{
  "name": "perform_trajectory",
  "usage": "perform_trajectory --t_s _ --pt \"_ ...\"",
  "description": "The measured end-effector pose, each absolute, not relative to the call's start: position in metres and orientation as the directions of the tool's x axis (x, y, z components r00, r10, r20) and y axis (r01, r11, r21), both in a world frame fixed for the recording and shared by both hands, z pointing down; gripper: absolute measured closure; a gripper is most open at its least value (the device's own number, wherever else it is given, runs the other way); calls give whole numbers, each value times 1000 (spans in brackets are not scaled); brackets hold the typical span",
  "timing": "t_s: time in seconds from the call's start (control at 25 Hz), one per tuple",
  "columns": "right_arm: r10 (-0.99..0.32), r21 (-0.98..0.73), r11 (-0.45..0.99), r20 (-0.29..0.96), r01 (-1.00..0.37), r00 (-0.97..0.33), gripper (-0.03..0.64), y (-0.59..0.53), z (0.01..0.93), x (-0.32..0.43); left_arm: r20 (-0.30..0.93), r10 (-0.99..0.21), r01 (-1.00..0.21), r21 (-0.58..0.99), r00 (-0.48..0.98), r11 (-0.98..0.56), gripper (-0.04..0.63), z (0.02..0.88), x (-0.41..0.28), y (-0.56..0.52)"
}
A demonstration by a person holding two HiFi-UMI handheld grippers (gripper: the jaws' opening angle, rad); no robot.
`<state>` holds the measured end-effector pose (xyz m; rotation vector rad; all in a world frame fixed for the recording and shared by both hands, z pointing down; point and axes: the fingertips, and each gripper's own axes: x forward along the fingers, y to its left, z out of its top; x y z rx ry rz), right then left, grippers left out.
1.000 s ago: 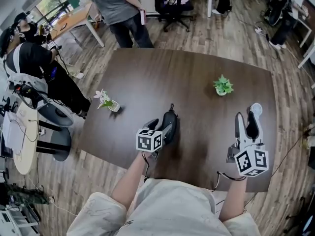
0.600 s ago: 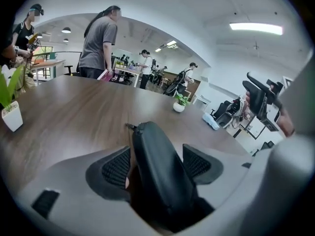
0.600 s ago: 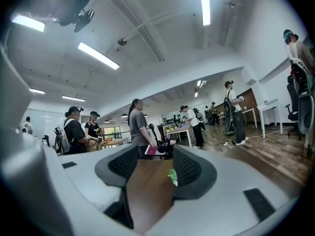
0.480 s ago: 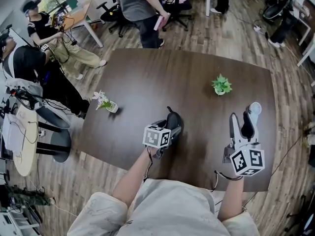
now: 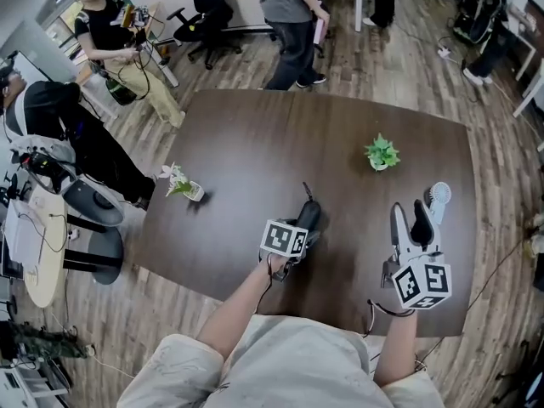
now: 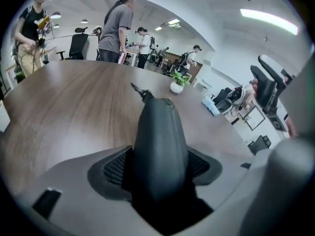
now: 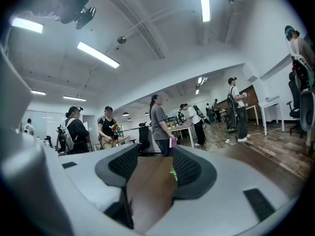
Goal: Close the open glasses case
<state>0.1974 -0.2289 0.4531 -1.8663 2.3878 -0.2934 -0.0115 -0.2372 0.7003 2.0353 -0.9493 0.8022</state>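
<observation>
One dark brown wooden desk (image 5: pixel 255 134) is seen, and what it carries is counted as follows: one dark grey, rounded glasses case (image 5: pixel 308 213) near the middle of the near half, one small green potted plant in a white pot (image 5: pixel 382 152) towards the far right, and one small flowering plant with pale blossoms (image 5: pixel 180 179) by the left edge. The two plants are set well apart from each other and from the case. Two tongs are held over the near half of the desk. The left tongs (image 5: pixel 303 226) are tilted downwards, and their widely spread jaws are closing on the glasses case (image 6: pixel 160 146). The gap between them is filled by the case, and both ribbed black pads (image 6: pixel 114 168) are pressed against its sides. A thin tab is seen sticking out at the far end of the case. Whether the lid is fully down cannot be made out. The right tongs (image 5: pixel 410 221) are held level near the right edge of the desk, well apart from the case. In the right gripper view these tongs (image 7: pixel 150 173) are seen with jaws parted and nothing gripped, with only desk surface between them. Several people (image 5: pixel 293 15) are seen beyond the desk.
</observation>
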Motion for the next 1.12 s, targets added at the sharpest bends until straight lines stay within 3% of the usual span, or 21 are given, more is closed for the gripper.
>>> perform_trajectory --t_s 0.2,0.56,0.92,1.12 --pt "-967 -210 237 39 -948 -251 391 -229 453 196 801 -380 -819 220 462 -530 285 705 -9 -236" --pt "-965 -212 244 45 -946 -259 393 -229 456 196 755 -437 -828 243 489 -506 296 690 -15 -239" --pt "-953 -200 292 26 -935 -303 393 -230 447 179 596 -562 -799 257 574 -543 296 608 -16 -247" --pt "-939 -176 339 -10 -924 -343 393 -227 429 166 422 -690 -802 193 588 -565 296 530 -19 -259"
